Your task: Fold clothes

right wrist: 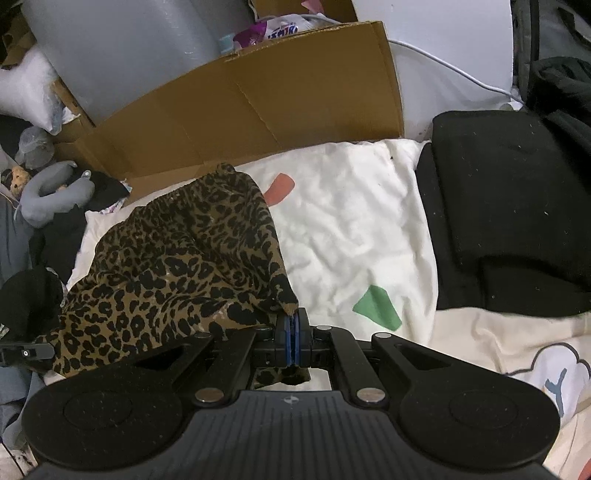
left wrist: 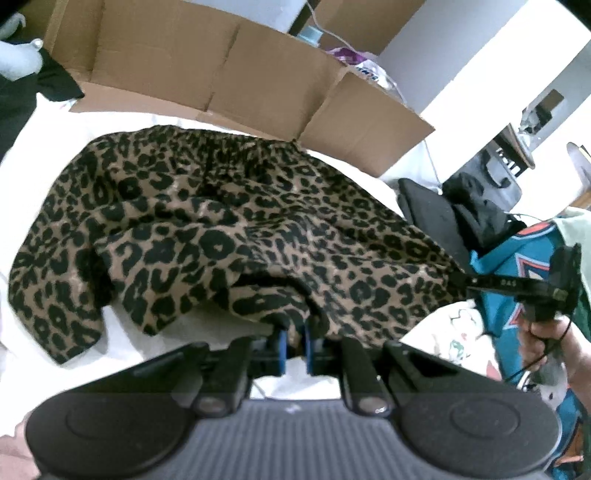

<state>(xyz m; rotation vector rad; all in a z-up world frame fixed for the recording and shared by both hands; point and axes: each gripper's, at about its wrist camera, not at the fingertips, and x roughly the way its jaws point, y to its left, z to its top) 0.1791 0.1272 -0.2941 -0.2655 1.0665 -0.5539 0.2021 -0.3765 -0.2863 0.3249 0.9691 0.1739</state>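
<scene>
Both the left tool (left wrist: 294, 341) and right tool (right wrist: 292, 334) clamp the leopard-print garment (left wrist: 207, 225). At upper frame, the cardboard box (right wrist: 258, 107) seems to hold a purple packet (right wrist: 275, 29).

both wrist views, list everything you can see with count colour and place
leopard-print garment: 1, tan with black spots, crumpled on the white bedding, near edge held at two points
white bedding: 1, white with red and green patches, under the garment
cardboard box: 1, brown, flattened open behind the bedding
black cushion: 1, black, right of the bedding
grey plush toy: 1, grey, far left among dark clothes
teal jersey: 1, teal with orange, worn by the person at right
left gripper: 1, black with blue pads, jaws closed on the garment's near edge
right gripper: 1, black with blue pads, jaws closed on a garment corner
</scene>
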